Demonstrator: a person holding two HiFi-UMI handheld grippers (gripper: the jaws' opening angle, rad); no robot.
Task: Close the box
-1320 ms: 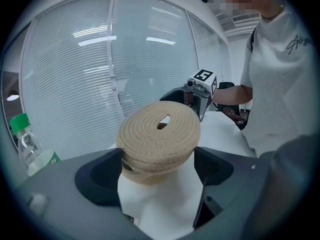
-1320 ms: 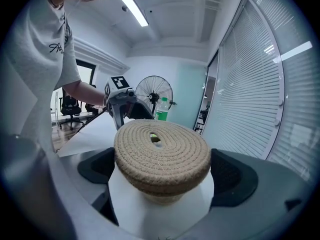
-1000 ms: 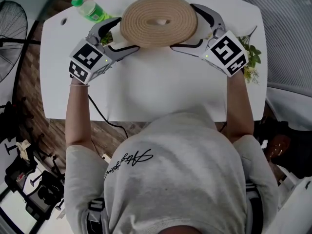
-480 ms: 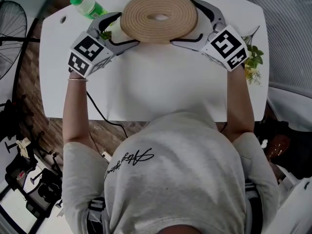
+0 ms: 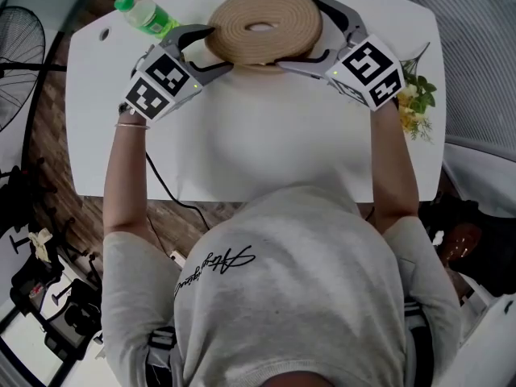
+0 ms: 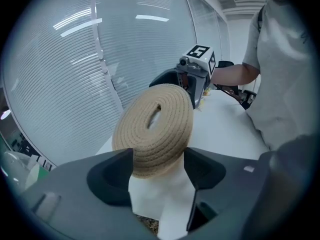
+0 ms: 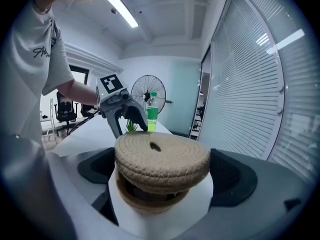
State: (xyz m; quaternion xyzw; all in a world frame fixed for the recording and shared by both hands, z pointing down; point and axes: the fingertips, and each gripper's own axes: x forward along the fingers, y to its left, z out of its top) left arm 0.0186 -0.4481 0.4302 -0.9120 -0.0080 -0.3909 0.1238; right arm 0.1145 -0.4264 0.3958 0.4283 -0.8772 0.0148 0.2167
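A round woven-rope lid (image 5: 262, 27) sits over the open woven basket (image 7: 150, 199) at the far edge of the white table (image 5: 266, 135). A dark gap shows under its near rim. My left gripper (image 5: 216, 48) straddles the lid's left edge. Its jaws have just been closing, and the lid (image 6: 155, 126) stands tilted between them, touching both. My right gripper (image 5: 300, 34) clasps the right side, with the lid (image 7: 162, 156) filling the span between its jaws. Each gripper view shows the other gripper beyond the lid.
A green-capped bottle (image 5: 145, 14) stands at the table's far left, also behind the lid in the right gripper view (image 7: 151, 111). A leafy sprig (image 5: 415, 103) lies at the right edge. A fan (image 7: 150, 91) stands past the table. Window blinds (image 6: 75, 59) line the far side.
The lid has sunk a little and shifted toward the table's far edge. My left gripper has swung inward and rolled, and the lid now looks tilted between its narrower jaws.
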